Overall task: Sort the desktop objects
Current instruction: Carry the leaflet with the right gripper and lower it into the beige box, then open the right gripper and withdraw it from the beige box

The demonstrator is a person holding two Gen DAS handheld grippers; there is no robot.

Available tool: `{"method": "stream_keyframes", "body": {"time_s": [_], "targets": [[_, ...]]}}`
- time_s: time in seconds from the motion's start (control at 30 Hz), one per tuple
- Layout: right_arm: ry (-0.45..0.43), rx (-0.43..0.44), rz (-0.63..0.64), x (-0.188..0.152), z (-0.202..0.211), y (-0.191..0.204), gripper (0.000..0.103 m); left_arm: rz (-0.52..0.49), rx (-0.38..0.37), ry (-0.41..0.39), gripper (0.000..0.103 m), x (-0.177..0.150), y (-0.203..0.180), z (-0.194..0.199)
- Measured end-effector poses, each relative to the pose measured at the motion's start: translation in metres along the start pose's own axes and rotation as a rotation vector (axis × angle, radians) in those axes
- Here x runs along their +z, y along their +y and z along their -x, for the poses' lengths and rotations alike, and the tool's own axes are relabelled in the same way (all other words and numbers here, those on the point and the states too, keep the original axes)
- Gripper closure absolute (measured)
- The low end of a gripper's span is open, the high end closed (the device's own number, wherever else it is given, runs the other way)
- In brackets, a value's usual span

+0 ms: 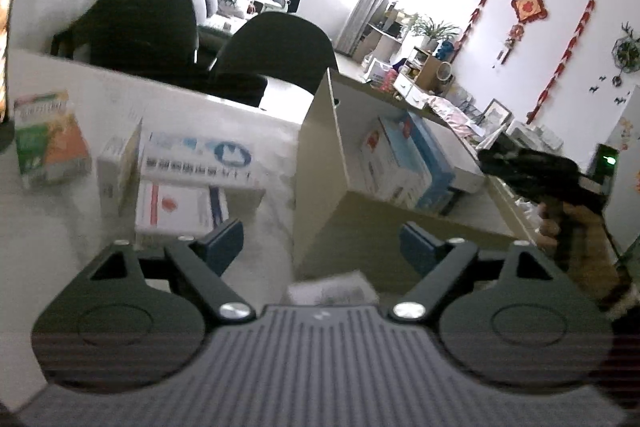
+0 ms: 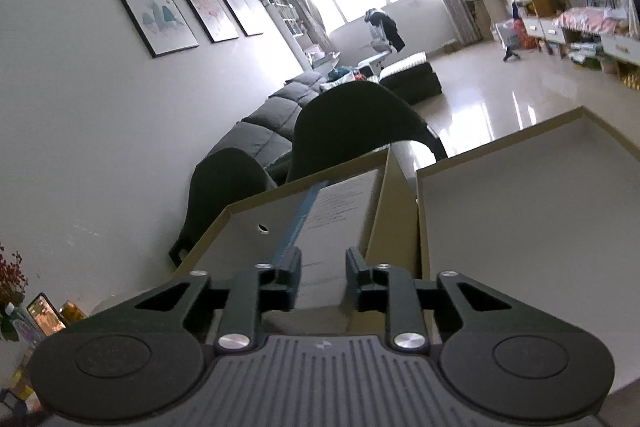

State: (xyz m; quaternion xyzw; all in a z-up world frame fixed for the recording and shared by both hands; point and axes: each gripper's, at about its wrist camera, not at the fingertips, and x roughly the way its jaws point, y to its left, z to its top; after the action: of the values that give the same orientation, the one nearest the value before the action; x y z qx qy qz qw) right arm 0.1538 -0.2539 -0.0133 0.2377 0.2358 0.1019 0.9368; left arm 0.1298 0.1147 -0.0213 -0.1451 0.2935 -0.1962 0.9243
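Jaws of the right gripper [image 2: 323, 277] were seen pinching a flat box [image 2: 340, 215] over the tray [image 2: 240, 227]; jaws of the left gripper [image 1: 322, 247] were spread, empty. Ahead-left, medicine boxes [image 1: 192, 179] waited on the table [image 1: 60, 227]. Released tilted, it could be caught on the tray's wall.

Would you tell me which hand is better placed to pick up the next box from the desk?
Left. The left gripper has open, empty jaws facing the loose boxes; the right gripper holds a box.
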Motion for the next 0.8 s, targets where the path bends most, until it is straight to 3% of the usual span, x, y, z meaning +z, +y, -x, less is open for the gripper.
{"method": "stream_keyframes", "body": {"time_s": [0.1,0.17,0.37,0.57,0.7,0.8], "targets": [[-0.008,-0.03,0.037,-0.007,0.011,0.01,0.07,-0.021,0.014,0.003,0.02,0.011,-0.009,-0.018],[-0.015,-0.074,0.069,-0.012,0.02,0.018,0.058,-0.046,0.042,0.005,0.022,0.016,-0.015,-0.031],[0.028,-0.118,0.092,-0.029,0.034,0.029,0.05,-0.02,0.084,0.052,0.034,0.021,-0.018,-0.065],[0.085,-0.121,0.125,-0.043,0.031,0.038,0.05,-0.014,0.079,0.091,0.053,0.021,-0.022,-0.079],[0.117,-0.137,0.144,-0.049,0.02,0.046,0.051,0.03,0.068,0.128,0.075,0.025,-0.021,-0.086],[0.123,-0.165,0.168,-0.055,0.016,0.045,0.054,0.02,0.105,0.13,0.087,0.027,-0.023,-0.087]]}}
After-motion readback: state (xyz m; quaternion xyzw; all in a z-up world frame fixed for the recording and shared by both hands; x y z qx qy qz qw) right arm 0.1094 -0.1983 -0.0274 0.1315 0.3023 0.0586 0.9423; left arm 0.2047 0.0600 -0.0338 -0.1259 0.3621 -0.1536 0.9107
